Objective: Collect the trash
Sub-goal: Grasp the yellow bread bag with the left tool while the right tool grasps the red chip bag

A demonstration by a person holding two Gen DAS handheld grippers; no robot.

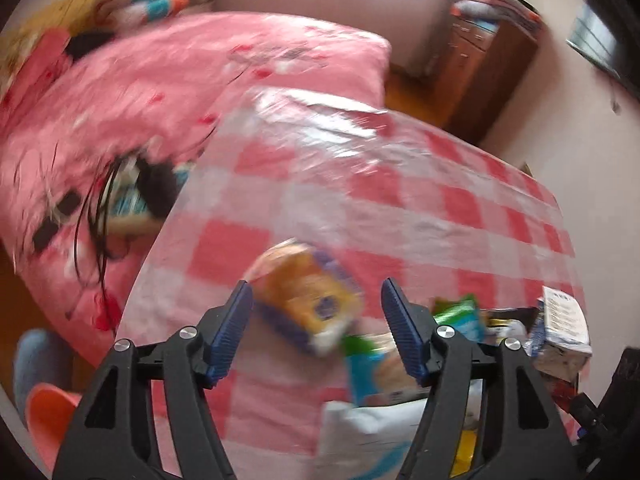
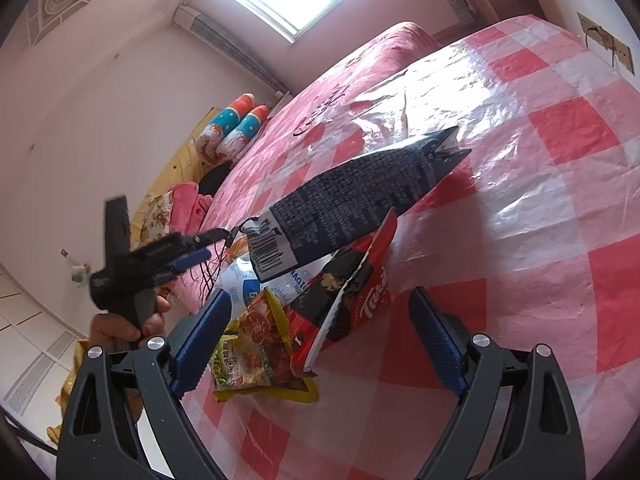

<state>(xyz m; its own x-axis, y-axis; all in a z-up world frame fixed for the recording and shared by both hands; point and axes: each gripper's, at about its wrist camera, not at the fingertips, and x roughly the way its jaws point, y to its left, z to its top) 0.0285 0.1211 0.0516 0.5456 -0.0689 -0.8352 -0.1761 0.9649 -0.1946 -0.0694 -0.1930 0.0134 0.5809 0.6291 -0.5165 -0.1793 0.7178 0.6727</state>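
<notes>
Wrappers sit heaped near the left edge of the checked plastic tablecloth (image 2: 540, 184), and the main risk is that the pile gets scattered rather than gathered. The left gripper (image 1: 316, 312) has its jaws parted with an orange-and-purple snack packet (image 1: 308, 304) between them; the view is blurred, and the pads do not appear to press on it — so the packet may be lying loose on the cloth or dropping. If it lands short of the heap, it could slide on the glossy cloth toward the near left edge and onto the floor.

The right gripper (image 2: 320, 340) stands wide open over a yellow noodle packet (image 2: 260, 344), gripping nothing. A red torn wrapper (image 2: 352, 284) and a dark blue bag (image 2: 360, 204) lean over each other just beyond it, the bag propped up at a slant. Closing on the yellow packet could tip that leaning stack, and thin foil may slip from the pads if only a corner is caught.
</notes>
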